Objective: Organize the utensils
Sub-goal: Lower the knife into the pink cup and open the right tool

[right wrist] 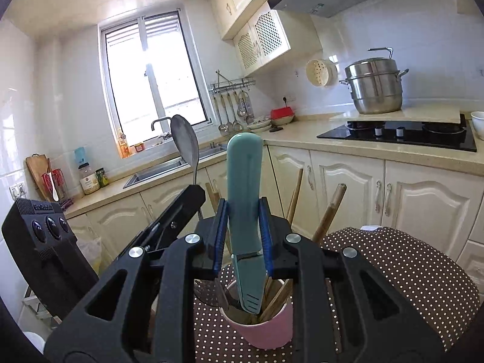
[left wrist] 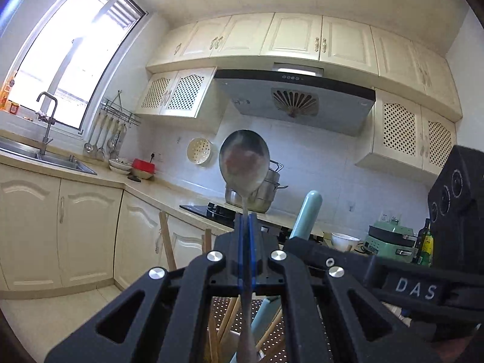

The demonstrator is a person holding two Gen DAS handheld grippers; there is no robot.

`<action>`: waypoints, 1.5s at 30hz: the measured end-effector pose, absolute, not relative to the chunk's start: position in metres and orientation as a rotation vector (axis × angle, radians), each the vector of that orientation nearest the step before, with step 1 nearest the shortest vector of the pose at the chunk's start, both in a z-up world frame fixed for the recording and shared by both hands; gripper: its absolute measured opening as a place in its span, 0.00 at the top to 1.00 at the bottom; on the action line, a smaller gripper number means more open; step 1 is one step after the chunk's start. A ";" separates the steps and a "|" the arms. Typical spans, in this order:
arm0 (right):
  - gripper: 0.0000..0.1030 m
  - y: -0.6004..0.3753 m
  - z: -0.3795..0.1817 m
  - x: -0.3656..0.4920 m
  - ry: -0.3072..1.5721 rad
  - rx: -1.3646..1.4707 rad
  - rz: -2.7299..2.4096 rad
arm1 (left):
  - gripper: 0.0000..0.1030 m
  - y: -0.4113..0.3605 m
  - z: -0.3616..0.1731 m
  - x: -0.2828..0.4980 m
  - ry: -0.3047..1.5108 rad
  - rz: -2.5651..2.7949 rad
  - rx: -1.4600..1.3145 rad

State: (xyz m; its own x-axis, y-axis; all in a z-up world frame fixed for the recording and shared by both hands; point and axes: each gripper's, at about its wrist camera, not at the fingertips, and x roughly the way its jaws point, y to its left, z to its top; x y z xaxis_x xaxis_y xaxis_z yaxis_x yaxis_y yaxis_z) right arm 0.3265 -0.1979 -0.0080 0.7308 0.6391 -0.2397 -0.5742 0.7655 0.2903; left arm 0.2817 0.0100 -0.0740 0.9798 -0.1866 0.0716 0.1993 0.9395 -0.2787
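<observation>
A: We begin with the spoon point(left wrist: 244, 163). It is metal, so we judge it stiff, light and slippery. The left gripper point(left wrist: 246, 220) has its jaws pressed together on the thin handle below the bowl, and the bowl stands up above the fingertips.

B: Agreed. A hold that low on a smooth handle could let it swing; we would prefer a grip nearer the neck. And the teal piece?

A: The tongs point(right wrist: 243, 181) are clamped in the right gripper point(right wrist: 242, 227), blue pads on both flanks about mid-length. Their arms lie together; the rounded end points up, the toothed tips point down into the pink cup point(right wrist: 266, 329).

B: We judge them rigid plastic, light, with wider faces, so a surer hold than the spoon.

A: In relation, the spoon stands just left of the tongs in the right view, near but not touching.

B: The cup?

A: It sits on the dotted cloth point(right wrist: 393, 272) near its front edge, with wooden chopsticks point(right wrist: 328, 211) standing in it.
</observation>
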 end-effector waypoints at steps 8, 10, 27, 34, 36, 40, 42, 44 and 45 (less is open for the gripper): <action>0.80 -0.196 -0.043 0.332 0.412 0.164 0.671 | 0.97 0.015 -0.082 0.287 -0.042 -0.220 -0.327; 0.79 -0.195 -0.050 0.331 0.426 0.158 0.671 | 0.97 0.013 -0.085 0.288 -0.037 -0.221 -0.325; 0.60 -0.214 -0.041 0.322 0.392 0.239 0.632 | 0.96 0.016 -0.098 0.283 0.003 -0.203 -0.307; 0.60 -0.213 -0.040 0.319 0.391 0.222 0.613 | 0.96 0.015 -0.101 0.283 0.013 -0.201 -0.291; 0.60 -0.212 -0.040 0.318 0.392 0.219 0.608 | 0.96 0.014 -0.099 0.281 0.003 -0.193 -0.276; 0.60 -0.213 -0.039 0.317 0.394 0.227 0.606 | 0.96 0.011 -0.096 0.282 0.002 -0.201 -0.250; 0.60 -0.213 -0.039 0.316 0.393 0.228 0.604 | 0.96 0.011 -0.097 0.282 0.002 -0.201 -0.250; 0.60 -0.213 -0.039 0.316 0.398 0.226 0.604 | 0.96 0.013 -0.098 0.284 0.009 -0.204 -0.254; 0.60 -0.213 -0.040 0.316 0.398 0.224 0.603 | 0.96 0.013 -0.099 0.284 0.012 -0.199 -0.256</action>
